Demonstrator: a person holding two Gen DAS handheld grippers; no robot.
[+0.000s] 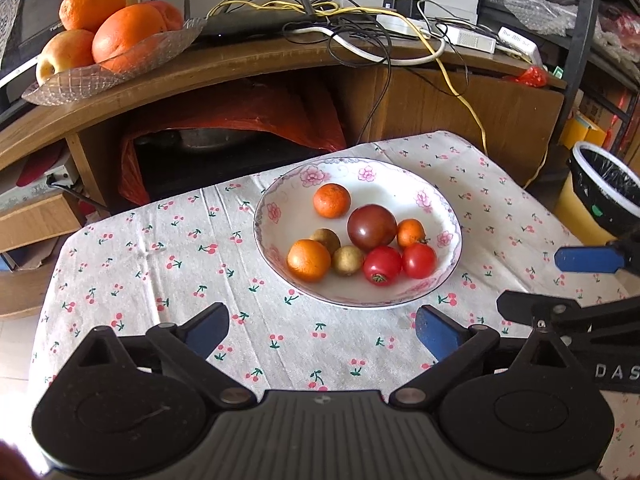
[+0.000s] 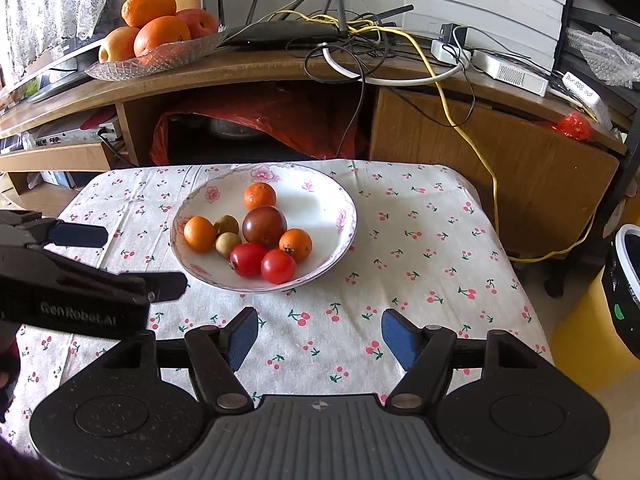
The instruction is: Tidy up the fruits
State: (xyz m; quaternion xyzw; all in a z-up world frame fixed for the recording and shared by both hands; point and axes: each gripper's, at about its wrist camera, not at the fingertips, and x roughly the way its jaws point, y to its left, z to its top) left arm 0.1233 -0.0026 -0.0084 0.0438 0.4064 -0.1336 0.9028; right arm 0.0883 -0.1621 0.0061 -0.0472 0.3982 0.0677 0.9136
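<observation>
A white floral bowl (image 1: 400, 188) (image 2: 320, 196) stands on the cherry-print tablecloth. It holds three small oranges, one at the back (image 1: 331, 200) (image 2: 260, 195), a dark purple tomato (image 1: 371, 227) (image 2: 264, 226), two red tomatoes (image 1: 382, 265) (image 2: 248, 259) and two small brown fruits (image 1: 347, 260) (image 2: 228, 245). My left gripper (image 1: 320, 330) is open and empty, in front of the bowl. My right gripper (image 2: 316, 334) is open and empty, in front of and right of the bowl. The right gripper's blue finger (image 1: 586, 259) shows in the left wrist view; the left gripper (image 2: 132, 258) shows in the right wrist view.
A glass dish (image 1: 132, 66) (image 2: 180, 56) of large oranges and apples sits on the wooden cabinet (image 1: 280, 60) behind the table, beside a router and tangled cables (image 1: 360, 20). A yellow bin with a black liner (image 1: 600, 192) (image 2: 624, 280) stands right of the table.
</observation>
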